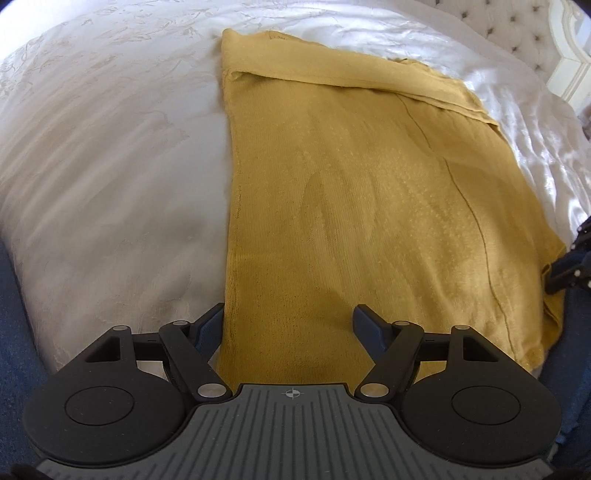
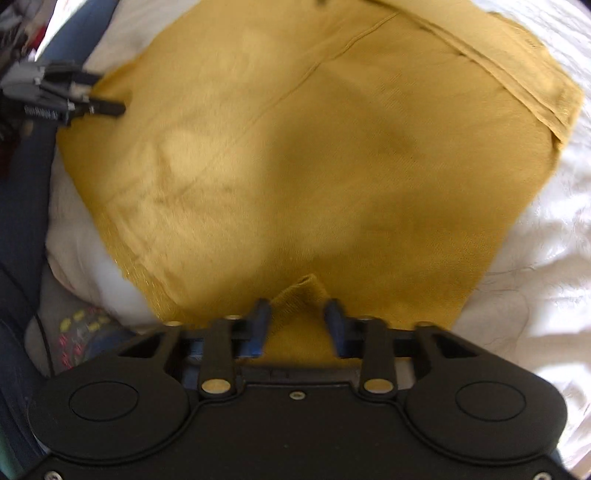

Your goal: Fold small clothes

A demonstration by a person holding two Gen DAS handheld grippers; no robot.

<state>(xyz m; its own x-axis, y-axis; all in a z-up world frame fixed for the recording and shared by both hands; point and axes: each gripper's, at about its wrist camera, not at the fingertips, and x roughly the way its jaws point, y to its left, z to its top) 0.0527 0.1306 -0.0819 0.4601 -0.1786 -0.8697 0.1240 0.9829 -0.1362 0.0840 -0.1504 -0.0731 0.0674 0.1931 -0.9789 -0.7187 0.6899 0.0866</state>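
Observation:
A mustard-yellow knit garment (image 1: pixel 351 203) lies flat on the white bedspread (image 1: pixel 110 166), with a folded band along its far edge. My left gripper (image 1: pixel 289 314) hovers open over its near left edge; one finger is at the edge, the other over the cloth, and nothing is pinched. In the right wrist view the garment (image 2: pixel 295 147) fills the frame. My right gripper (image 2: pixel 297 308) has its jaws narrow, and a raised peak of the yellow cloth (image 2: pixel 301 291) is pinched between the pads. The left gripper's fingers (image 2: pixel 107 108) show at the garment's far left corner. The right gripper's fingers (image 1: pixel 561 271) reach the garment's right edge.
A tufted headboard (image 1: pixel 517 33) and white furniture (image 1: pixel 572 48) stand at the far right. Dark blue cloth (image 2: pixel 22 206) runs along the bed's near side. A patterned item (image 2: pixel 79 332) lies below the bed's edge. Rumpled white bedding (image 2: pixel 535 258) lies right of the garment.

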